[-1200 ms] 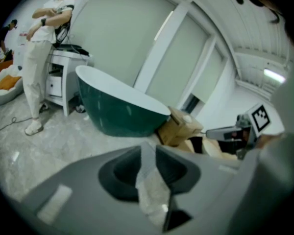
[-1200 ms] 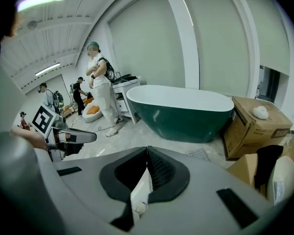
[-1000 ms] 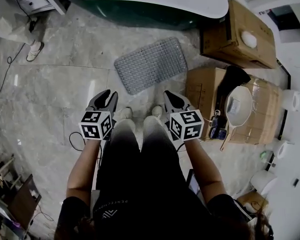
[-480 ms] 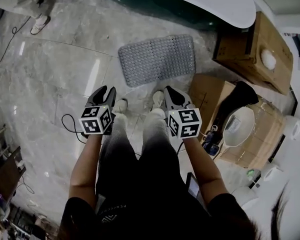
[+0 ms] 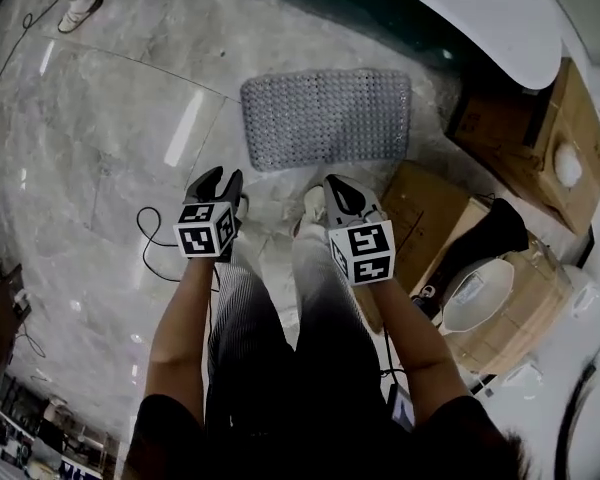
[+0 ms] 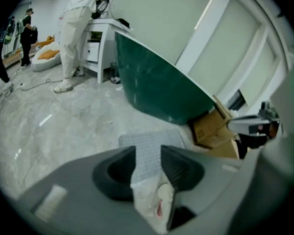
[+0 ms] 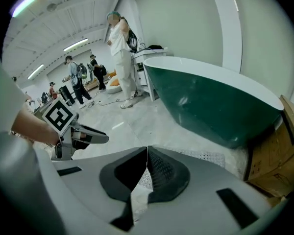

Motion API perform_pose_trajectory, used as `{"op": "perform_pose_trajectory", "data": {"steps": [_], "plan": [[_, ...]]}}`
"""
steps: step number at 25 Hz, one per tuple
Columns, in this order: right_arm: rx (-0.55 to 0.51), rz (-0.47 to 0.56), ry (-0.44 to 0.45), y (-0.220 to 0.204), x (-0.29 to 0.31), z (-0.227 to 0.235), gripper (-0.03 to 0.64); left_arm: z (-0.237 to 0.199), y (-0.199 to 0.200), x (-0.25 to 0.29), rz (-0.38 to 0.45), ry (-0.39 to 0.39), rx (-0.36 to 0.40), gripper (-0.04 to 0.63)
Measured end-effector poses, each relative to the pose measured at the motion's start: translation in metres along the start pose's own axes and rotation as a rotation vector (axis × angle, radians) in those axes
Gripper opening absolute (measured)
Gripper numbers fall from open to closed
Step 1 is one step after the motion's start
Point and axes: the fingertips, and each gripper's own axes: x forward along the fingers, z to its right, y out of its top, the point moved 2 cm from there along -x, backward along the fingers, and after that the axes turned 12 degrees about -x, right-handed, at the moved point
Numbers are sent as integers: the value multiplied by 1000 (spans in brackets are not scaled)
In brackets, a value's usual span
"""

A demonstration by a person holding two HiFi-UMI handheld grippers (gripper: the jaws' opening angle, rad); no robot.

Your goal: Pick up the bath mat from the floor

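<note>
head view: the bath mat point(image 5: 326, 116) lies flat on the marble floor point(image 5: 110, 118), at 12 o'clock from both grippers and apart from them. its far edge sits near the base of the green bathtub point(image 5: 400, 23), which runs from 12 to 2 o'clock. cardboard boxes point(image 5: 425, 208) stand at 3 o'clock of the right gripper point(image 5: 336, 183). the left gripper point(image 5: 222, 178) is level with it. both point down and forward above the person's shoes point(image 5: 313, 200). only this view shows the mat's full outline.

left gripper view: the jaws stand apart and have just been opening. no thing is pressed between the pads. the mat's grey grid and a pale shoe show through the gap, beyond the jaws. only this view shows the white cabinet point(image 6: 100, 43) at 11 o'clock, with a person in white clothing point(image 6: 73, 28) standing just beside it.

right gripper view: the jaw tips meet, so this gripper is closed, with nothing held between them. only a strip of the mat's dotted edge shows, at 3 o'clock of the jaws, below the tub wall. only this view shows the left gripper from the side, at 9 o'clock, with its marker cube point(image 7: 59, 115). it also shows several people point(image 7: 78, 82) standing far off at 10 o'clock.
</note>
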Motion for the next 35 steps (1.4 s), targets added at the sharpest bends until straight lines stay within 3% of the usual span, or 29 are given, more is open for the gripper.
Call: {"op": "perform_pose_trajectory", "data": {"steps": [8,14,27,35], "plan": [[-67,-60,43,-49,92,-4,0,-54,-40,76,-46,53,-78,160],[-159,-102,60,-90,162,-4,0,-99,-69,134,-82,107,-52,158],[-256,-157,82,-173,260,-10,0,-149,-125,240,-140,73,-77,158],[-265,-147,103,-202,286,-12,0,-168,-148,296,-178,49,-34,159]]}}
